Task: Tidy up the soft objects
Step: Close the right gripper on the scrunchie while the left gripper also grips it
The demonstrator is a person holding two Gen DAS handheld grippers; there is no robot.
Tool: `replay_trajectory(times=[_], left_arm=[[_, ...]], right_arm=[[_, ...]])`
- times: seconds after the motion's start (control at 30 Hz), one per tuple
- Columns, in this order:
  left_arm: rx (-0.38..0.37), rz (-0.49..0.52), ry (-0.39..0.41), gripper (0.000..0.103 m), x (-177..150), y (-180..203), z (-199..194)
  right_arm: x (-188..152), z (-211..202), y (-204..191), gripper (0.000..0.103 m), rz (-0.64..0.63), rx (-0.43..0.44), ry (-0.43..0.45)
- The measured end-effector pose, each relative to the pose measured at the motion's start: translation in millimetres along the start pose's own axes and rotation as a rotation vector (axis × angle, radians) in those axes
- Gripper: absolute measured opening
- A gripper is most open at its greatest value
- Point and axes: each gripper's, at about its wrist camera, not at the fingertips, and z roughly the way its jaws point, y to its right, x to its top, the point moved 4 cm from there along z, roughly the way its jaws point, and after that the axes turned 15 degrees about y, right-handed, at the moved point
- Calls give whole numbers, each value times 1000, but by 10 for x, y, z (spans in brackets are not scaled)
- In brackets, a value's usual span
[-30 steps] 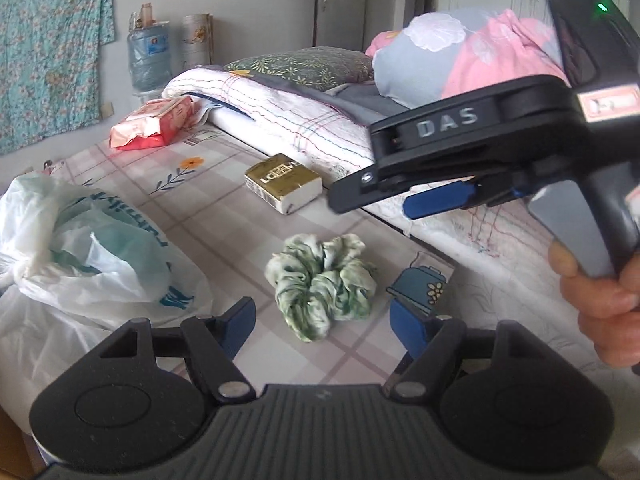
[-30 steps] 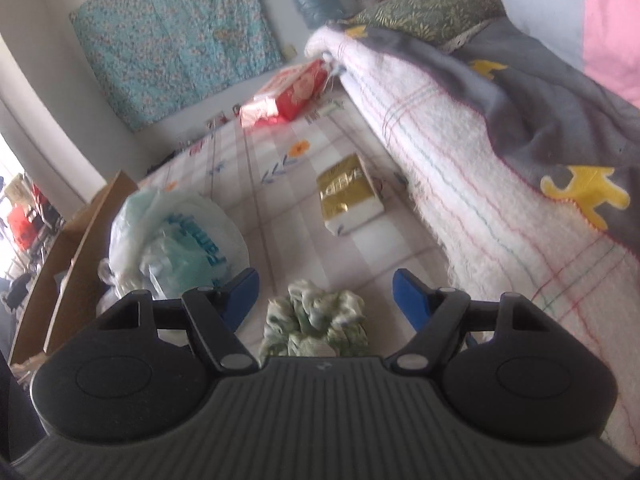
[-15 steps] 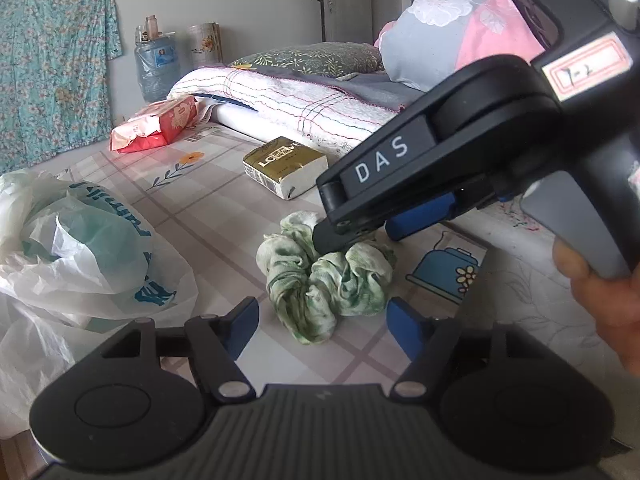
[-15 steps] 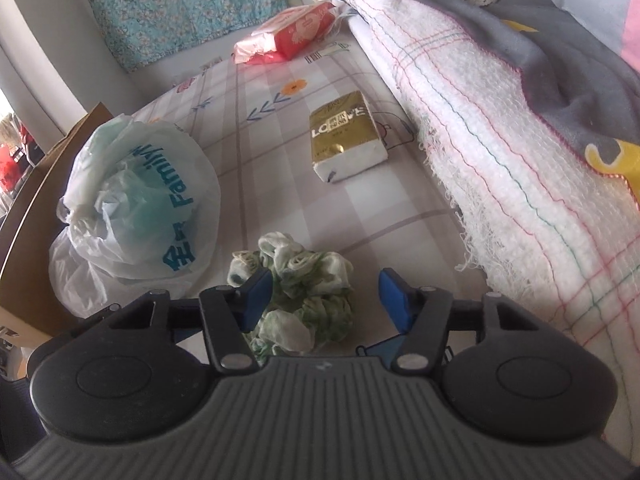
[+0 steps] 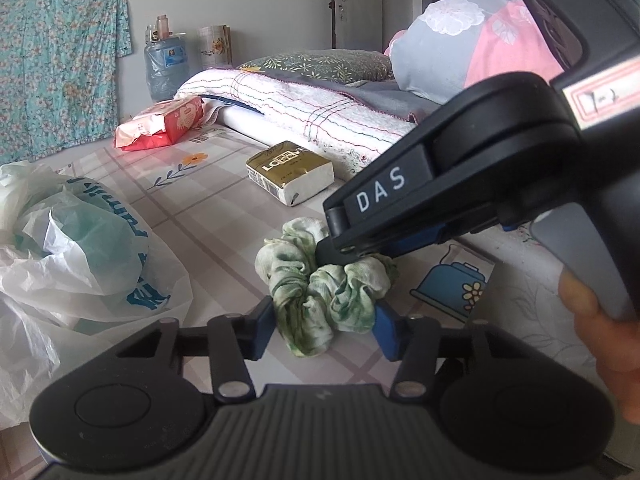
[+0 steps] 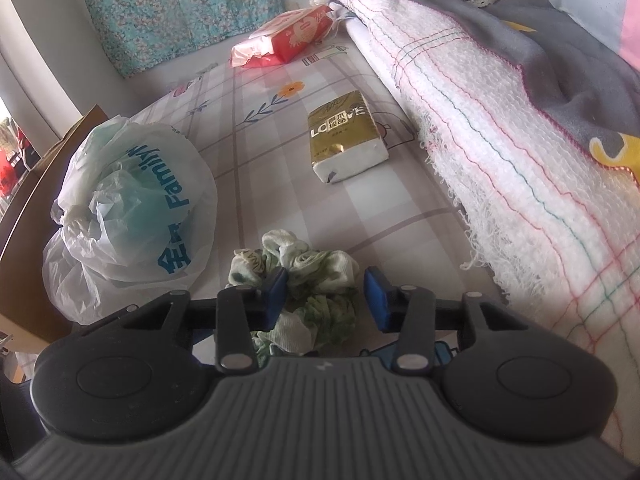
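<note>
A green and white scrunchie (image 5: 320, 292) lies on the checked bed sheet (image 5: 208, 216). My left gripper (image 5: 325, 330) straddles its near end; the jaws are closing and both blue pads touch the fabric. My right gripper (image 5: 332, 246), held by a hand (image 5: 600, 320), comes in from the right onto the scrunchie's far side. In the right wrist view the scrunchie (image 6: 316, 272) sits between the closing jaws of my right gripper (image 6: 326, 294). There the left pad is against the fabric and a small gap shows at the right pad.
A white plastic bag (image 5: 80, 248) lies to the left. A gold tissue pack (image 5: 290, 172) and a red packet (image 5: 160, 128) sit farther back. Folded blankets (image 6: 500, 140) and a pillow (image 5: 460, 52) rise along the right. A cardboard box (image 6: 36, 176) stands past the bag.
Both grippers came down over the scrunchie and their jaws narrowed around it. The right gripper's tips now rest on the scrunchie's far side.
</note>
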Motion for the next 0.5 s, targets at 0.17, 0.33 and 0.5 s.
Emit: replay_trajectory(times=[0.17,0.33,0.5], left_arm=[[2,-10,7,42,1,-23,-46],[11,-7,25,38,-2,-37,-110],[13,-3,46,33,14,-56,-174]], right_arm=[[-28,16,-51,30,9,12,-7],[-43,39,-97,28,28,22,-13],[-36,35,-134,27,47,35,-14]])
